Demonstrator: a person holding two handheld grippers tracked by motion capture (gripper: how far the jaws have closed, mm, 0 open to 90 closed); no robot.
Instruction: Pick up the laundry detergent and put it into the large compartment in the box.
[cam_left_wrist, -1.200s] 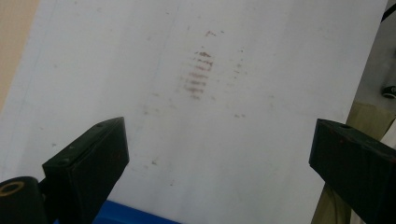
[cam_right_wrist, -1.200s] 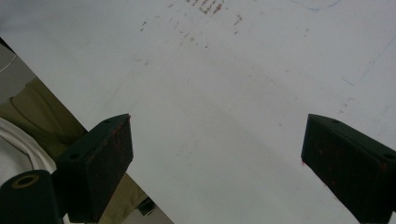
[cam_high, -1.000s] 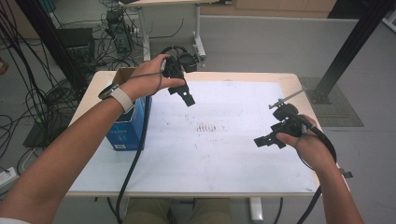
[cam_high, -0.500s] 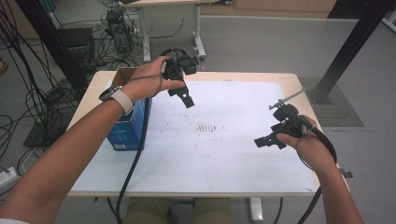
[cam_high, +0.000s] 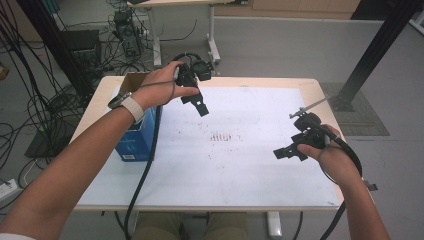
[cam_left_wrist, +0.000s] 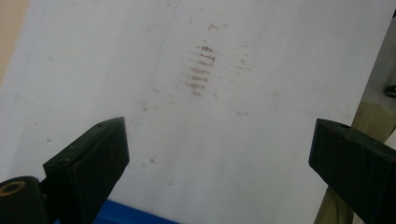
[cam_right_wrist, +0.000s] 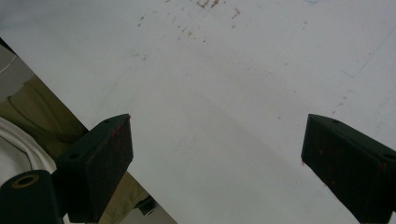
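Observation:
My left gripper (cam_high: 199, 104) is held in a hand above the far left part of the white sheet (cam_high: 250, 165). Its jaws stand wide apart with nothing between them (cam_left_wrist: 219, 154). Beyond them in the left gripper view lies a patch of reddish-brown smudges (cam_left_wrist: 201, 70). Over the sheet's right edge hovers my right gripper (cam_high: 289, 151), also hand-held. It is open and empty (cam_right_wrist: 217, 154), looking down on bare sheet, with faint red specks (cam_right_wrist: 208, 4) at the top of its view.
A blue box (cam_high: 134, 142) with a brown cardboard flap (cam_high: 131, 81) stands at the table's left side, and its blue edge (cam_left_wrist: 135, 218) shows below the left jaws. The smudges (cam_high: 223, 136) mark the sheet's middle. Black cables trail from both grippers. Trousers (cam_right_wrist: 37, 112) show past the near table edge.

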